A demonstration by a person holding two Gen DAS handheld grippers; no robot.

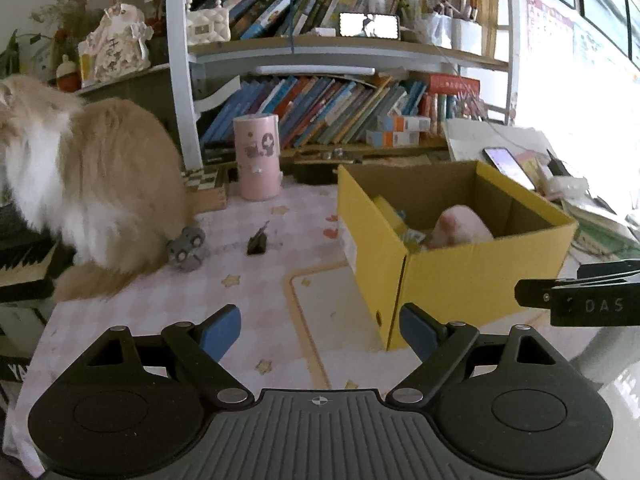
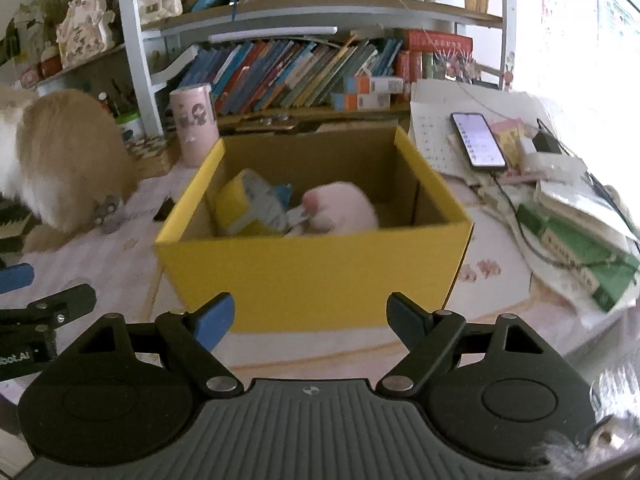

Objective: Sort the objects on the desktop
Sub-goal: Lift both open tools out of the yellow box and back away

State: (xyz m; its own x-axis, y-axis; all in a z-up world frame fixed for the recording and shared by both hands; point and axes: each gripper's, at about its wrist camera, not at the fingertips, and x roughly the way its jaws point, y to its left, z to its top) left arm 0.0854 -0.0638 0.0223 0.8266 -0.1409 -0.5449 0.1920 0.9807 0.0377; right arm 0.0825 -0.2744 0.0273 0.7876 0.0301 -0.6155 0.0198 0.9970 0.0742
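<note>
Left wrist view first, biggest thing down: my cat (image 1: 92,192) fills the nine o'clock side of the desk (image 1: 160,300), sitting right against the grey toy car (image 1: 186,249). At two o'clock stands the yellow box (image 1: 460,276), open at the top, with a pink plush (image 1: 464,230) and a yellow booklet (image 1: 390,214) already inside. Behind, at eleven o'clock, a pink canister (image 1: 257,157) stands upright before the bookshelf (image 1: 340,52). Smallest of all, a dark binder clip (image 1: 258,240) lies alone at twelve o'clock, just right of the car.

My left gripper (image 1: 320,330) is spread wide with nothing between its blue pads, low at six o'clock. In the right wrist view my right gripper (image 2: 310,318) is likewise released and empty, hanging just short of the box's near wall.

I judge I am between picks: some items are boxed, while the clip and car remain loose. Next my left gripper should reach toward twelve o'clock for the clip, coming down squarely over something that small, and steering clear of the cat's fur beside the car.
</note>
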